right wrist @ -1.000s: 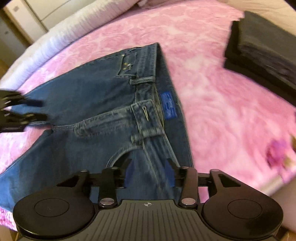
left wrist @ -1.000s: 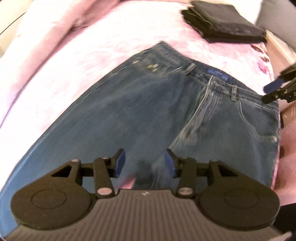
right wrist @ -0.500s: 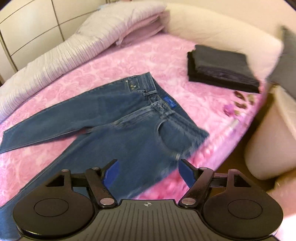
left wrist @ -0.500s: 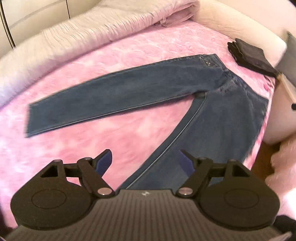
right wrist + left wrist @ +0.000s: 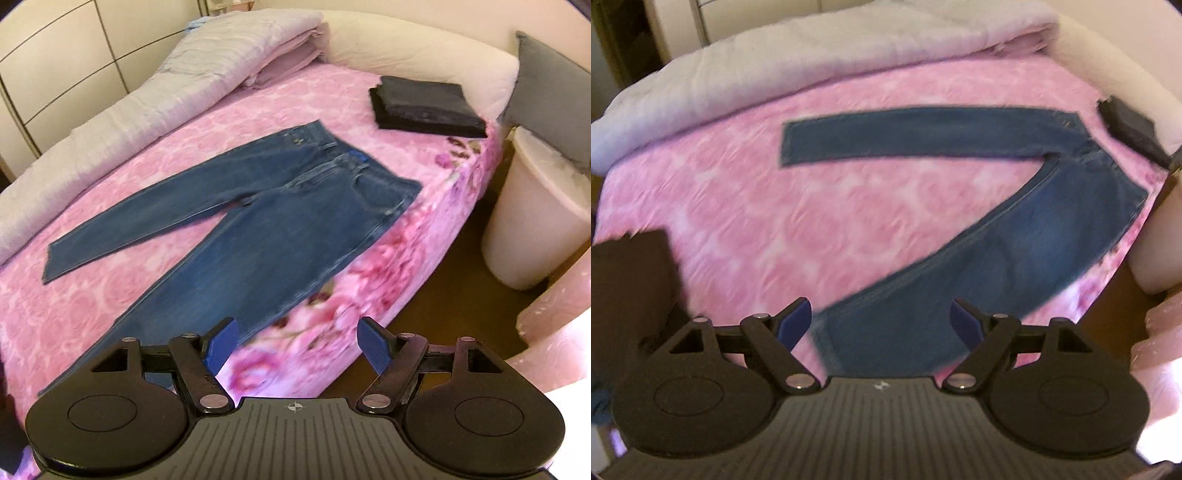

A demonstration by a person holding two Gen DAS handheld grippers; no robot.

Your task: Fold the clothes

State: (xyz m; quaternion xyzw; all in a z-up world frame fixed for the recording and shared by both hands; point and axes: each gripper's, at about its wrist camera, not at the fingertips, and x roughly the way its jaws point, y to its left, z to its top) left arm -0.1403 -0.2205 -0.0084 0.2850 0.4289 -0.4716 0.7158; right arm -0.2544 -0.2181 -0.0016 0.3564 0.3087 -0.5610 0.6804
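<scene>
A pair of blue jeans (image 5: 258,236) lies flat on the pink flowered bed (image 5: 280,107), legs spread in a V, waistband toward the right. The left wrist view shows the same jeans (image 5: 1015,251), with one leg running far across the bed and the other coming toward me. My left gripper (image 5: 881,321) hangs open above the hem of the near leg, holding nothing. My right gripper (image 5: 297,345) is open too, raised over the bed's front edge, apart from the jeans.
A stack of folded dark clothes (image 5: 424,107) sits at the far right of the bed. A folded pale quilt (image 5: 177,96) lines the back. A grey cushion (image 5: 550,110) and a white round bin (image 5: 535,218) stand right of the bed, on a brown floor (image 5: 443,280).
Both grippers pulled back and up from close over the jeans' waist, and their jaws opened wider. The whole pair of jeans now shows, lying spread out.
</scene>
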